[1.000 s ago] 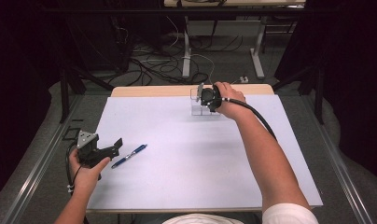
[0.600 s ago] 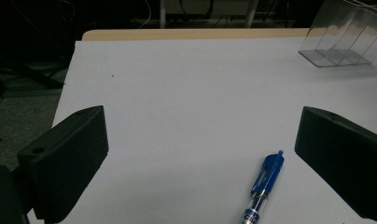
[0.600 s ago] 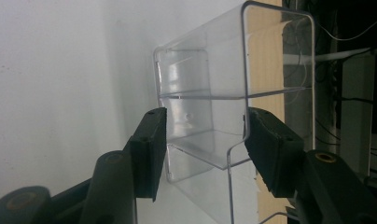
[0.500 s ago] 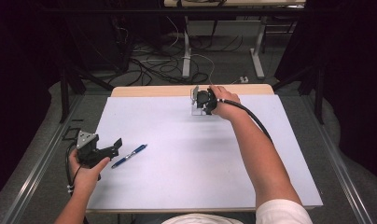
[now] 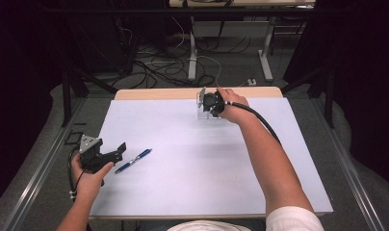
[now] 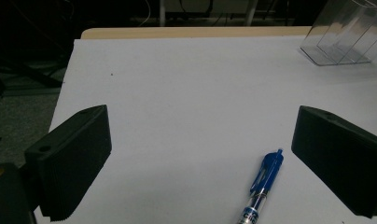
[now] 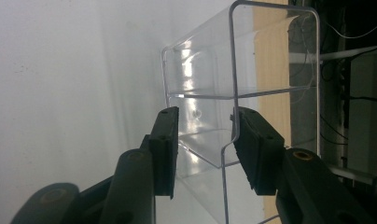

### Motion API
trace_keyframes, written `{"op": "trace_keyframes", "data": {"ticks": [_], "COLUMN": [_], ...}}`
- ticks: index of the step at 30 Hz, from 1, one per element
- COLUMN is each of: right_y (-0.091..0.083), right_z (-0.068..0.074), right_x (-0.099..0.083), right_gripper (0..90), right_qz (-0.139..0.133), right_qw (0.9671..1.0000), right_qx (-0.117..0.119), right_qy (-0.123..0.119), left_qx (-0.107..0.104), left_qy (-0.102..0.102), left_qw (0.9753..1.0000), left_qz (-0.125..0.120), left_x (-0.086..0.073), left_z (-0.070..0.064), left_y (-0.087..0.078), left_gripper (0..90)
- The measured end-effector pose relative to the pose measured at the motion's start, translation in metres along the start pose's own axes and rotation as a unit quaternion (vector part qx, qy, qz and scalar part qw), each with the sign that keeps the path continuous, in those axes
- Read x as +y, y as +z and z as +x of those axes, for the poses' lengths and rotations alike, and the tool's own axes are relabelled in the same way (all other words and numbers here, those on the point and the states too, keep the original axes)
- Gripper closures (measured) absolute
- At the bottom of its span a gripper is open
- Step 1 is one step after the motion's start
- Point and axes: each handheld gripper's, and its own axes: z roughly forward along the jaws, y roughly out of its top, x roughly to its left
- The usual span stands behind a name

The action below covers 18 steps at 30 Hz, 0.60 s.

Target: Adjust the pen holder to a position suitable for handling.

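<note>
The right tongs [image 7: 203, 140] close on a wall of the clear box [image 7: 233, 70] at the far counter edge – it may slip or tip – while the left tongs [image 6: 200, 154] stand wide open and empty over the pen [image 6: 263, 184].

Clear plastic holder [image 7: 210, 116] at far table edge; blue pen [image 5: 133, 160] flat, near left.

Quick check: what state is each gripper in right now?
Left gripper: open, holding nothing, blue pen lying between the jaws.
Right gripper: jaws around the clear plastic holder; whether clamped cannot be told.
</note>
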Motion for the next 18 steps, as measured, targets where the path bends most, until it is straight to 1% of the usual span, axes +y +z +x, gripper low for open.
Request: {"op": "trace_keyframes", "data": {"ticks": [1,2,5,6,7,8,9,11,13,14,15,16,17,18], "right_y": [-0.0003,-0.0013,-0.0020,-0.0026,-0.0026,-0.0031,-0.0041,-0.0054,-0.0060,-0.0047,-0.0028,-0.0042,-0.0065,-0.0062], "right_z": [0.0000,0.0005,0.0001,0.0014,0.0014,0.0010,0.0010,0.0025,0.0034,0.0043,0.0057,0.0063,0.0058,0.0066], "right_x": [0.0002,0.0005,0.0008,0.0008,0.0008,0.0010,0.0016,0.0025,0.0030,0.0027,0.0020,0.0025,0.0037,0.0036], "right_gripper": [63.4,65.1,67.4,71.2,71.2,74.0,75.8,78.4,83.4,85.6,86.1,86.4,86.5,86.6], "right_qz": [-0.001,0.002,0.003,0.002,0.002,0.002,0.006,0.015,0.016,0.004,-0.010,-0.001,0.015,0.013], "right_qw": [1.0000,1.0000,1.0000,1.0000,1.0000,1.0000,1.0000,0.9998,0.9998,1.0000,0.9999,1.0000,0.9998,0.9999], "right_qx": [0.002,0.005,0.006,0.004,0.004,0.007,0.005,0.010,0.010,0.008,0.001,0.006,0.012,0.009], "right_qy": [-0.002,0.003,0.000,0.006,0.006,0.002,-0.002,0.000,-0.001,0.001,0.003,0.003,-0.003,-0.003], "left_qx": [0.000,0.001,0.001,0.001,0.001,0.001,0.001,0.002,0.002,0.003,0.003,0.003,0.003,0.004], "left_qy": [0.000,0.000,0.000,0.000,0.000,0.000,0.003,0.005,0.001,0.000,0.000,-0.001,0.004,0.004], "left_qw": [1.0000,1.0000,1.0000,1.0000,1.0000,1.0000,1.0000,1.0000,1.0000,1.0000,1.0000,1.0000,1.0000,1.0000], "left_qz": [0.000,0.000,-0.001,-0.001,0.000,0.000,0.003,0.004,0.002,0.001,0.001,0.001,0.004,0.005], "left_x": [0.0000,0.0000,0.0002,0.0002,0.0002,0.0001,0.0002,0.0002,0.0001,0.0001,0.0001,0.0001,0.0001,0.0001], "left_z": [0.0000,-0.0001,-0.0002,-0.0003,-0.0003,-0.0003,0.0001,0.0004,-0.0001,-0.0002,-0.0001,-0.0001,0.0005,0.0005], "left_y": [-0.0001,-0.0001,-0.0003,-0.0002,-0.0003,-0.0001,-0.0002,-0.0002,-0.0002,-0.0001,-0.0001,0.0000,-0.0003,-0.0003], "left_gripper": [4.9,5.2,5.5,5.7,5.7,5.9,6.0,6.1,6.2,6.3,6.4,6.5,6.5,6.6]}}
